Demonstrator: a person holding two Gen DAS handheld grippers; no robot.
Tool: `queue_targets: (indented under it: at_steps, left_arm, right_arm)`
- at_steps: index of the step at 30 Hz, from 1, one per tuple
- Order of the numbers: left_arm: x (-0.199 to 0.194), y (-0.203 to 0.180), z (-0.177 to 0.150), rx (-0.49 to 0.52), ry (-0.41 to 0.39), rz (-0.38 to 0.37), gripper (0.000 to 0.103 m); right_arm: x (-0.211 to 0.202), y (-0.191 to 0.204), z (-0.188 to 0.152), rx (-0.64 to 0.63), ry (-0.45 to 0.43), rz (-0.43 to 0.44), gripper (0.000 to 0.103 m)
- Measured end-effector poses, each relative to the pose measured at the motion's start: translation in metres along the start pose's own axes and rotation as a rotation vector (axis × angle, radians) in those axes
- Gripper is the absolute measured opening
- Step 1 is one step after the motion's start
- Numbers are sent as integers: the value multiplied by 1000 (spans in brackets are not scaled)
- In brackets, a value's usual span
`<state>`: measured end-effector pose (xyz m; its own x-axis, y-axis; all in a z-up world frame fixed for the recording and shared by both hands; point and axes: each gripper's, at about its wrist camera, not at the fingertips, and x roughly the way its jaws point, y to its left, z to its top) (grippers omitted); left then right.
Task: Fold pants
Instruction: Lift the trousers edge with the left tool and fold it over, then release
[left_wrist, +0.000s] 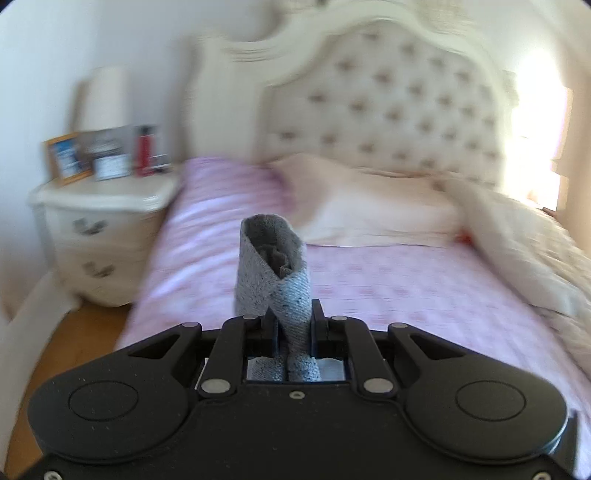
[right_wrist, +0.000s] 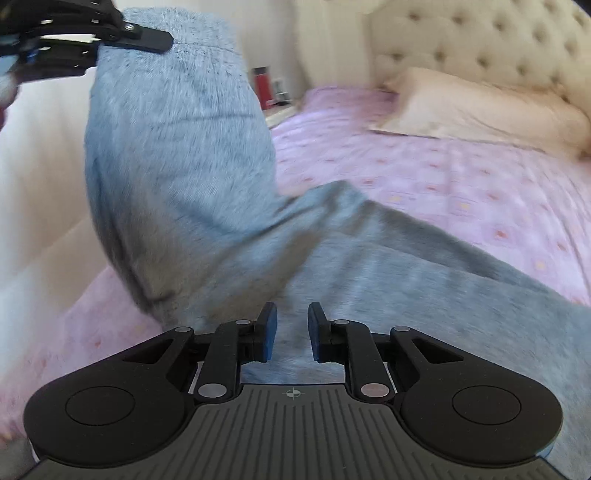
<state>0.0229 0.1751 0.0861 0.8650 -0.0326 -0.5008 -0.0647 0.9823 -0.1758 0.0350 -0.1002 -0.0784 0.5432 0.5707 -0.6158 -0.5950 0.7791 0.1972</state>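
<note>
The grey sweatpants (right_wrist: 192, 173) lie on the pink bed sheet (right_wrist: 461, 173), with one part lifted high at the left of the right wrist view. My left gripper (left_wrist: 293, 325) is shut on a bunched fold of the pants (left_wrist: 271, 269), which sticks up between its fingers. The left gripper also shows in the right wrist view (right_wrist: 110, 37), holding the raised fabric at the top left. My right gripper (right_wrist: 292, 332) is open and empty, just above the pants fabric lying on the bed.
A tufted cream headboard (left_wrist: 399, 99) and a cream pillow (left_wrist: 369, 206) are at the bed's head. A white nightstand (left_wrist: 99, 221) with a lamp, frames and a red bottle (left_wrist: 144, 151) stands left of the bed. A cream duvet (left_wrist: 535, 251) is bunched at the right.
</note>
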Motion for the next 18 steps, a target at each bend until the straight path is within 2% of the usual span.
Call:
queue_targets:
  at_steps: [4, 6, 9, 12, 15, 17, 18]
  left_arm:
    - [18, -55, -8, 79, 50, -200, 18]
    - [32, -81, -19, 132, 98, -288, 22]
    - [46, -101, -32, 178, 153, -348, 28]
    - [54, -90, -36, 139, 192, -332, 28]
    - [63, -61, -40, 84, 242, -233, 28]
    - [68, -39, -46, 46, 285, -158, 28]
    - [71, -30, -51, 30, 309, -118, 29]
  right_arm:
    - [-8, -28, -4, 102, 27, -69, 19]
    - [-13, -42, -7, 159, 45, -96, 19]
    - [-22, -58, -13, 232, 61, -110, 19]
    - [-33, -68, -15, 245, 56, -158, 19]
    - [-49, -84, -16, 345, -7, -200, 19]
    - [-55, -98, -15, 446, -63, -146, 20]
    - [-55, -102, -12, 483, -76, -107, 25]
